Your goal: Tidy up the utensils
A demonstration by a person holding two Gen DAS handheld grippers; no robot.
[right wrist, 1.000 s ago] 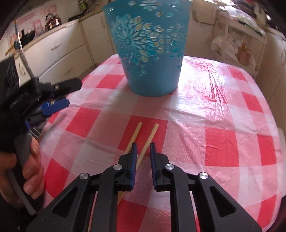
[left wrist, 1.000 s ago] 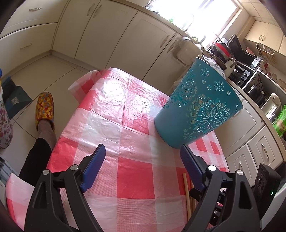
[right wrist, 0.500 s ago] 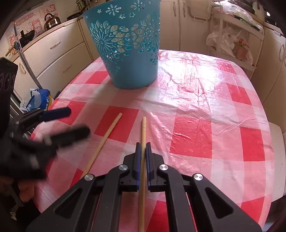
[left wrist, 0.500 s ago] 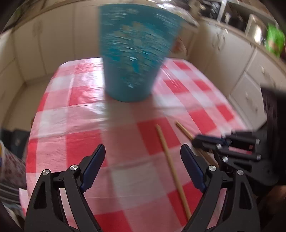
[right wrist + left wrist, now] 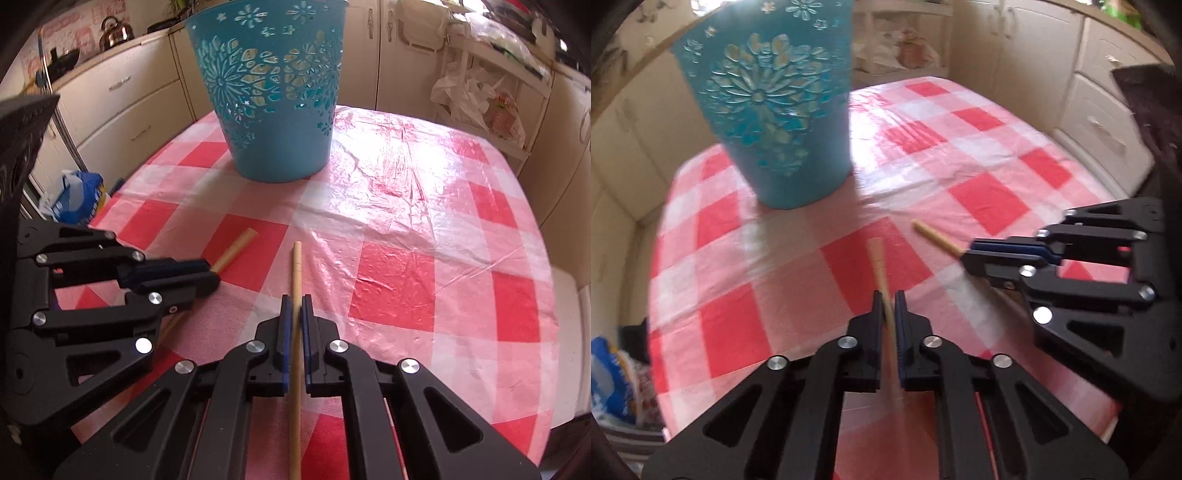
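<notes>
Two wooden chopsticks lie on the red-and-white checked tablecloth [image 5: 399, 280], in front of a teal cut-out basket [image 5: 273, 92] [image 5: 768, 110]. In the left wrist view, one chopstick [image 5: 877, 254] runs between the pads of my left gripper [image 5: 889, 295], whose jaws are closing tight onto it. My right gripper [image 5: 296, 299] is shut on the other chopstick [image 5: 296, 269], which points toward the basket. Each view shows the other gripper: the right gripper [image 5: 967, 256] holds its chopstick [image 5: 932, 234], and the left gripper [image 5: 212, 275] holds its chopstick [image 5: 236, 247].
Cream kitchen cabinets [image 5: 122, 107] surround the table. A blue bag [image 5: 77, 195] sits on the floor at the left. A shelf with plastic bags [image 5: 472, 99] stands behind the table on the right. The cloth to the right of the chopsticks is bare.
My left gripper swung round to the near-side chopstick and went from wide open to shut on it. The right gripper closed on its chopstick, then stayed still.
</notes>
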